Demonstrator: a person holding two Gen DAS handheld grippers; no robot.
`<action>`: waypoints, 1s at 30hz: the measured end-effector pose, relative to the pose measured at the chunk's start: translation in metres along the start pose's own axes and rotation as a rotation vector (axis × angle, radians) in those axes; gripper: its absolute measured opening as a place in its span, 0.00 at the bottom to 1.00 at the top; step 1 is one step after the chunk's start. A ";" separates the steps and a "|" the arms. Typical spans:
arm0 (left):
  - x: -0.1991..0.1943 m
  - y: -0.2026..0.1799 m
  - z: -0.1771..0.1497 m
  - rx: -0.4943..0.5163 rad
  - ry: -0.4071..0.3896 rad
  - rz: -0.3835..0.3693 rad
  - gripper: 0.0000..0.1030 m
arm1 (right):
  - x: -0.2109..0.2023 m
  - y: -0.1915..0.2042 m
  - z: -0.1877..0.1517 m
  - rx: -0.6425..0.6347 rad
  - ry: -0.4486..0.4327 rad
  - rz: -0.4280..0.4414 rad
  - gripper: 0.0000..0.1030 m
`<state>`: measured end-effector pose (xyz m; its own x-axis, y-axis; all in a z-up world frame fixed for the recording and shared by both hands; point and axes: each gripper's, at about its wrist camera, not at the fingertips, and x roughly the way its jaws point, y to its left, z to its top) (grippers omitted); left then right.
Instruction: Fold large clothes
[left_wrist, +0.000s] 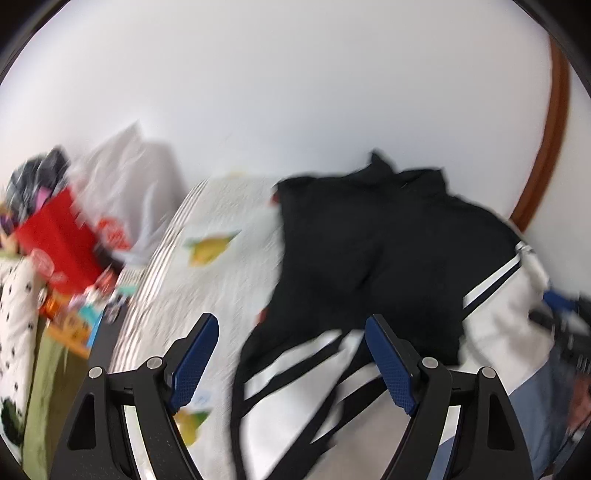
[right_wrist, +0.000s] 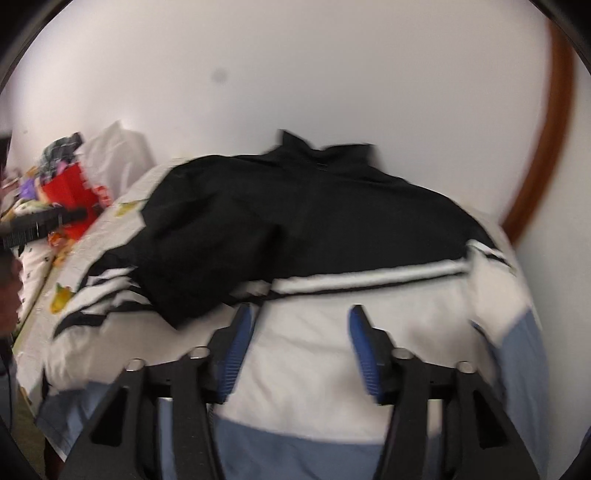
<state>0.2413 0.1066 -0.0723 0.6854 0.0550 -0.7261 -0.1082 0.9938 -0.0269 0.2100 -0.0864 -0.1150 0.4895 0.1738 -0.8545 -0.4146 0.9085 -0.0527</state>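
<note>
L wrist: left gripper (left_wrist: 291, 332) jaws wide, nothing gripped; jacket (left_wrist: 369, 251) lies ahead and under the right jaw on the bed (left_wrist: 229, 210). R wrist: right gripper (right_wrist: 301, 325) jaws apart, empty, over jacket (right_wrist: 295, 221) white panel; black part ahead.

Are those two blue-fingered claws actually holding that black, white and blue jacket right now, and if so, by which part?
Nothing is held. The left gripper and the right gripper both stand open above the jacket, with no cloth pinched between their pads.
</note>
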 end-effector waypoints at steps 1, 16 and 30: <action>0.002 0.010 -0.011 0.000 0.016 0.005 0.78 | 0.009 0.011 0.006 -0.014 0.007 0.015 0.62; 0.013 0.043 -0.093 -0.009 0.095 -0.075 0.78 | 0.078 0.132 -0.007 -0.289 0.111 0.120 0.64; 0.018 0.032 -0.090 -0.025 0.097 -0.049 0.78 | 0.095 0.124 0.019 -0.283 0.078 0.071 0.07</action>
<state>0.1851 0.1304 -0.1477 0.6175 -0.0046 -0.7866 -0.0950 0.9922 -0.0804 0.2200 0.0498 -0.1925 0.3958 0.1936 -0.8977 -0.6486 0.7510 -0.1240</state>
